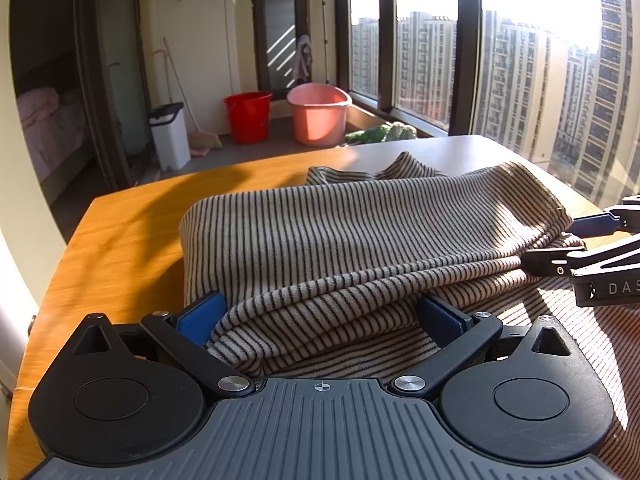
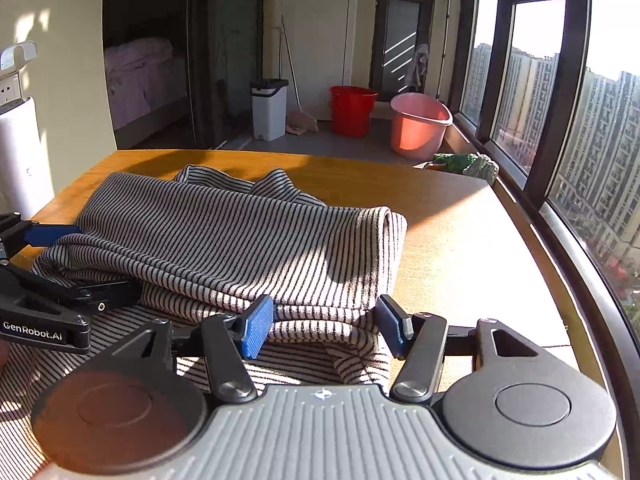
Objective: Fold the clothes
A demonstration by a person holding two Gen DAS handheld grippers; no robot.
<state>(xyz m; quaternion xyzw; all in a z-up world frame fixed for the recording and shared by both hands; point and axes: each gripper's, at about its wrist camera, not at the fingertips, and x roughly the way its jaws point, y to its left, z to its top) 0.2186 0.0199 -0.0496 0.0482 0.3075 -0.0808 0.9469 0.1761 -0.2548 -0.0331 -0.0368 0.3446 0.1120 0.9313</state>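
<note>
A beige garment with thin dark stripes (image 1: 360, 232) lies folded in layers on the wooden table (image 1: 120, 240); it also shows in the right wrist view (image 2: 240, 240). My left gripper (image 1: 320, 316) is open, its blue pads wide apart on either side of the near folded edge. My right gripper (image 2: 324, 324) is open too, its pads astride the near right corner of the fold. The right gripper shows at the right of the left wrist view (image 1: 568, 244), and the left gripper at the left of the right wrist view (image 2: 72, 264).
The table (image 2: 460, 240) stands beside a large window (image 2: 580, 120). Behind it on the floor are a red bucket (image 1: 247, 117), a pink basin (image 1: 319, 114), a white bin (image 1: 170, 136) and a broom (image 1: 200, 136). A white appliance (image 2: 18, 152) stands left of the table.
</note>
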